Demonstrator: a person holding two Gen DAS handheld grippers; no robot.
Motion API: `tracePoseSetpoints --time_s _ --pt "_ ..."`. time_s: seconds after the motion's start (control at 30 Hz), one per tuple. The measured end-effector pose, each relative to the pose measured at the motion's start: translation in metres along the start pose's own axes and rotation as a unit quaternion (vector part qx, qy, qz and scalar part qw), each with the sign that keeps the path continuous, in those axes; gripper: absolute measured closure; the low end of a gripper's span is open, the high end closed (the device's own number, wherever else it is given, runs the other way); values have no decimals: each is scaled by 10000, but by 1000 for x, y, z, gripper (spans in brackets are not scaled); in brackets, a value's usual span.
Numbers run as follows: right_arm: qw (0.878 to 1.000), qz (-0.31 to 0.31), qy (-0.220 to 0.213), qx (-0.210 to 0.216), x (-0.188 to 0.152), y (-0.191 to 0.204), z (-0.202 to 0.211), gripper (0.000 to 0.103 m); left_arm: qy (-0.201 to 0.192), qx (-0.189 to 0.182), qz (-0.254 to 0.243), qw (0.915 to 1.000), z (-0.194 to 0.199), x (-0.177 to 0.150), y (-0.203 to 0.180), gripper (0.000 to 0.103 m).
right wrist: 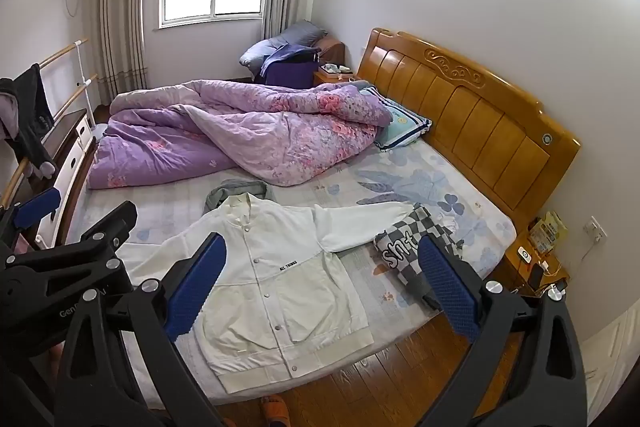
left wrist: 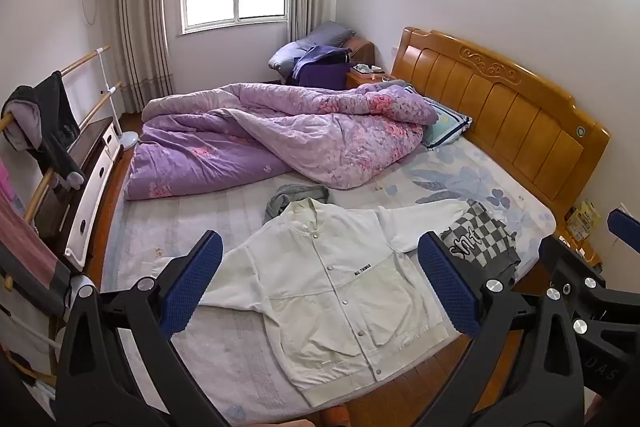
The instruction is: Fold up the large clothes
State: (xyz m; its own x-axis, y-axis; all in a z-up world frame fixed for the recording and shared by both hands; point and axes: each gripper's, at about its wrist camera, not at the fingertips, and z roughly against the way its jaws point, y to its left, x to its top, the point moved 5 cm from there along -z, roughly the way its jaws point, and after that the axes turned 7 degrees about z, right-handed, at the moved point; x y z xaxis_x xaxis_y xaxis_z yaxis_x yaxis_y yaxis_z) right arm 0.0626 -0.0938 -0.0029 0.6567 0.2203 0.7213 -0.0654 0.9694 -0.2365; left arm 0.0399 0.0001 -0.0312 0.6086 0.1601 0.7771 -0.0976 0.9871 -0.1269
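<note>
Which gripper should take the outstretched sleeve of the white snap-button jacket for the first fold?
Right, probably. The right gripper is open, and the white snap-button jacket stretches that sleeve toward the headboard side, nearer this gripper. The left gripper, also open, sits nearer the other sleeve.

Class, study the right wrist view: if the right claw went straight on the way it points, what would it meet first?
Most likely the white jacket spread flat on the bed; the open right claw frames its front, nothing between. Depth is uncertain.
</note>
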Motion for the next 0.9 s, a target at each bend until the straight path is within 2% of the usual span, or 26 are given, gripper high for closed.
tracePoseSetpoints --time_s 0.9 --pt "10000 14 87 -20 -2 -1 -11 10 38 -18 4 10000 -12 -7 -9 5"
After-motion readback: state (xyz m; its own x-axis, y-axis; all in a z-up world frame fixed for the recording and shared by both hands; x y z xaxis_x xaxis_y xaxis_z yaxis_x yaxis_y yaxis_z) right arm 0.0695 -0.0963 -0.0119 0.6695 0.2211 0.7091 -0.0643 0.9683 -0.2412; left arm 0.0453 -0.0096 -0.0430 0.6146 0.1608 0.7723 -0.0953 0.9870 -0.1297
